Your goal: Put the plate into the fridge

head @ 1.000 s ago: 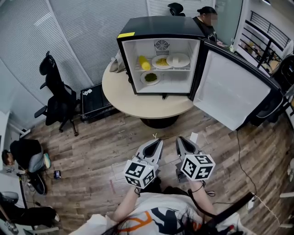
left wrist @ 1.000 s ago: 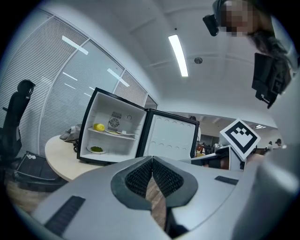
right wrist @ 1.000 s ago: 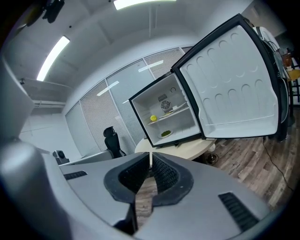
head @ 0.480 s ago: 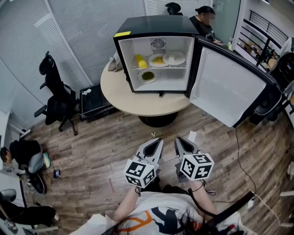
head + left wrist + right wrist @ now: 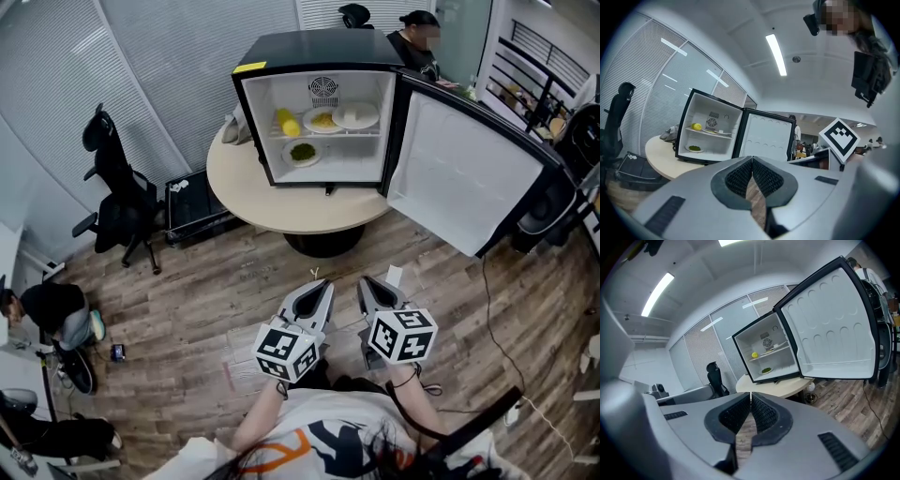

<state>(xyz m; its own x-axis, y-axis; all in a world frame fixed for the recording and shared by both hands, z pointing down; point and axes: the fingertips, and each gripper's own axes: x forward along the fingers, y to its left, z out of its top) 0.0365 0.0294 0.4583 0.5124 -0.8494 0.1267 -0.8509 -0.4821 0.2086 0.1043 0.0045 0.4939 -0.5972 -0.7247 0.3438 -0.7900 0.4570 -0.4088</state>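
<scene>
Your left gripper [image 5: 324, 289] and right gripper [image 5: 365, 285]: both closed, empty. White plate [image 5: 356, 115] at the right end of the fridge [image 5: 319, 47] shelf [image 5: 371, 133] looks stiff, slick, breakable; pinch its rim.

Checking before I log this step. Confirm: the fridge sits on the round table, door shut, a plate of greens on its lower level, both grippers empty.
Not quite: the door of the fridge stands wide open, as the head view shows. The rest holds: round table, plate of greens on the lower level, left gripper and right gripper empty.
</scene>
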